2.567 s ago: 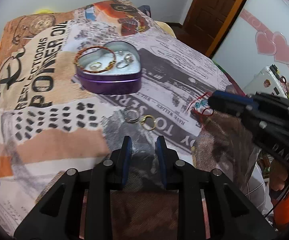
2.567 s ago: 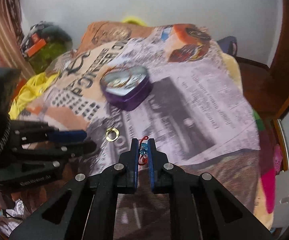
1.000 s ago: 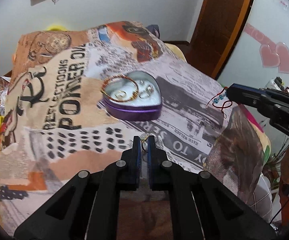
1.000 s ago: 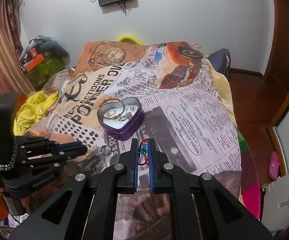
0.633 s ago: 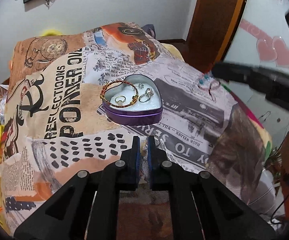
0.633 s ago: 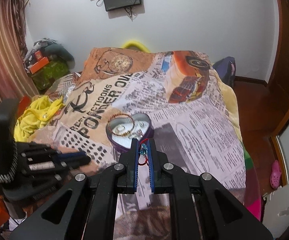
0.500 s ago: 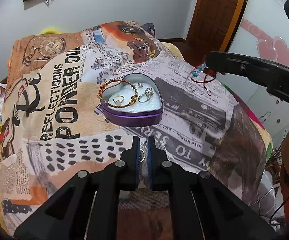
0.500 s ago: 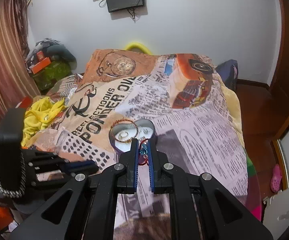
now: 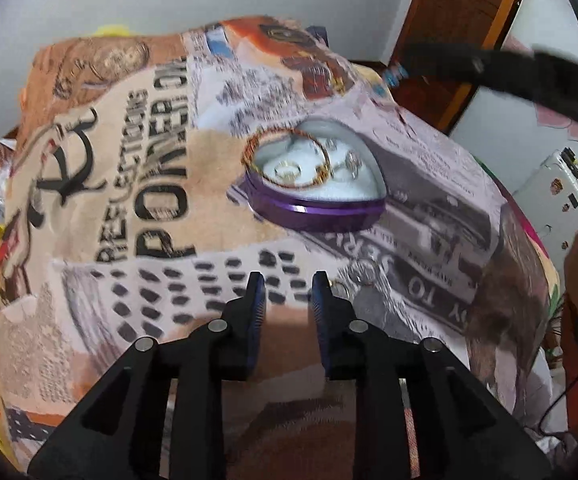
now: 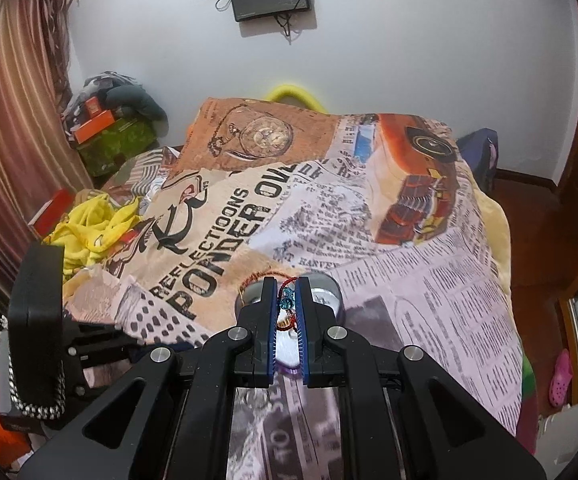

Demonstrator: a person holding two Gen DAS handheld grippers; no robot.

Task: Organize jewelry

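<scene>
A purple heart-shaped tin (image 9: pixel 321 210) sits on the printed bedspread, holding a beaded bangle (image 9: pixel 285 160) and rings (image 9: pixel 353 160) on white padding. My left gripper (image 9: pixel 285 286) is open and empty, low over the cloth in front of the tin. Two loose rings (image 9: pixel 359 270) lie just right of its right finger. My right gripper (image 10: pixel 287 304) is shut on a red cord bracelet with blue beads (image 10: pixel 288 300), held above the tin (image 10: pixel 325 286). The right gripper also shows at the top right of the left wrist view (image 9: pixel 405 64).
The bedspread (image 10: pixel 429 280) covers the whole bed and drops off at the right edge. Yellow cloth (image 10: pixel 89 224) and boxes lie at the left. A wooden door (image 9: pixel 457 20) and a white unit (image 9: pixel 557 196) stand to the right.
My left gripper has opened and the ring it held is out of its jaws. My right gripper has carried the cord bracelet forward, over the tin.
</scene>
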